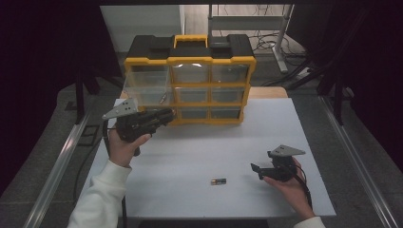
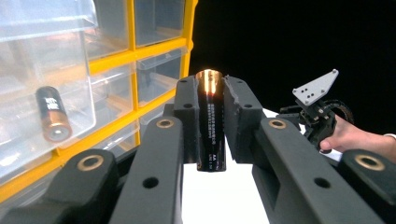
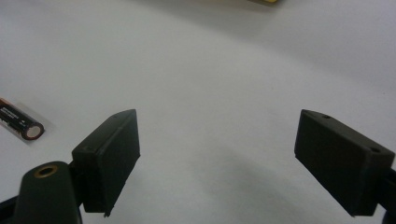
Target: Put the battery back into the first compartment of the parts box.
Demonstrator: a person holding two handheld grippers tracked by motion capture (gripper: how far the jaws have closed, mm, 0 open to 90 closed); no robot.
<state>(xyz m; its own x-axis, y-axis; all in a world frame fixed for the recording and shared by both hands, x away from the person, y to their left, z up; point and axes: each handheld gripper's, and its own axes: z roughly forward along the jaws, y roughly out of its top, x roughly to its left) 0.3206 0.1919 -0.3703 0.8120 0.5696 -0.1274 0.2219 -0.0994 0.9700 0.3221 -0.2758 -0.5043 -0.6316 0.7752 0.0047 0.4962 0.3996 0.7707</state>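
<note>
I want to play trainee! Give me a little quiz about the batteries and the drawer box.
1. True or false: the left gripper is shut on a battery.
2. What lies on the table beside the right gripper: A) screw, B) battery, C) key?
3. What lies in the pulled-out drawer of the organizer?

Key: 1 true. 2 B, a second battery. 3 another battery.

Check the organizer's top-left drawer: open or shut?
Open. The top-left drawer juts out past the organizer front, and a battery lies inside it.
</note>
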